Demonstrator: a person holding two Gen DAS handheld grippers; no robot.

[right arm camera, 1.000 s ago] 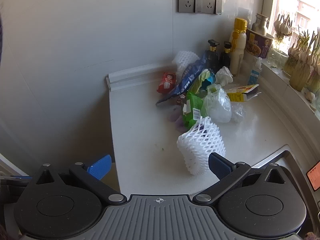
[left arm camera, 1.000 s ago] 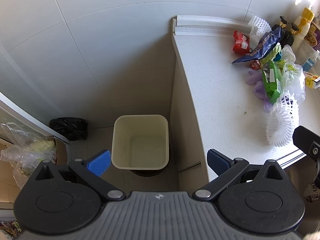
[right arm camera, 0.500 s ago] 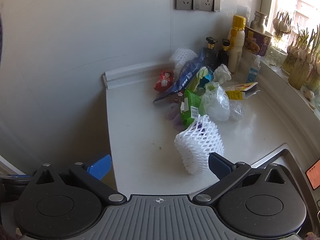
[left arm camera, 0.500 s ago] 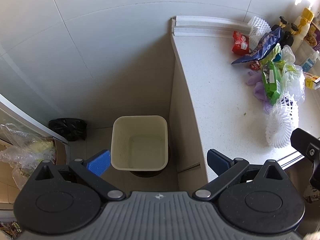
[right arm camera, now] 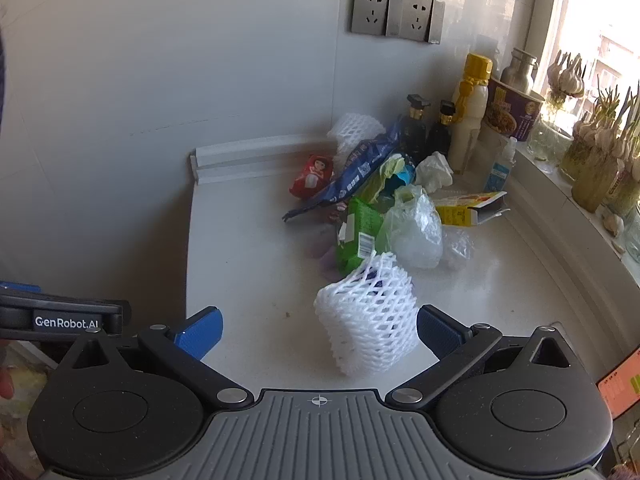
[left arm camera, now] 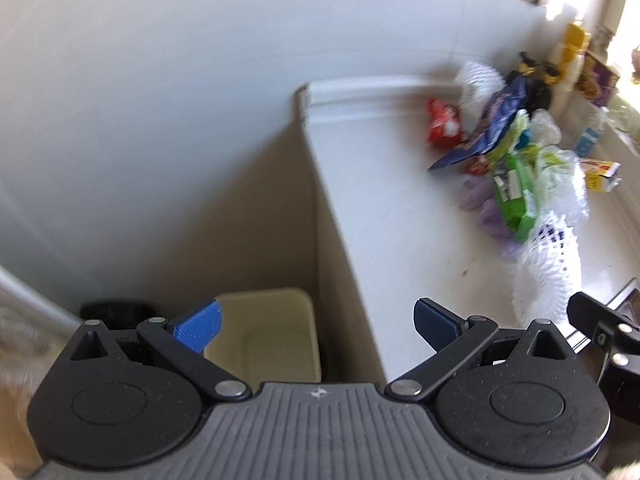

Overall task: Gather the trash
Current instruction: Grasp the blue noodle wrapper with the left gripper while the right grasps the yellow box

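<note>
Near the front edge of the bench [right arm camera: 248, 264] stands a white foam net [right arm camera: 366, 314], probably light and springy; pinch its side walls. Both the right tongs [right arm camera: 319, 330] and the left tongs [left arm camera: 316, 320] are spread, holding nothing.

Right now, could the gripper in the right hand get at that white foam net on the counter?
Probably yes. The right gripper is open, and the white foam net stands at the near edge of the pile, just ahead between its fingers. Nothing lies between them on the counter; the green packet sits behind the net.
</note>
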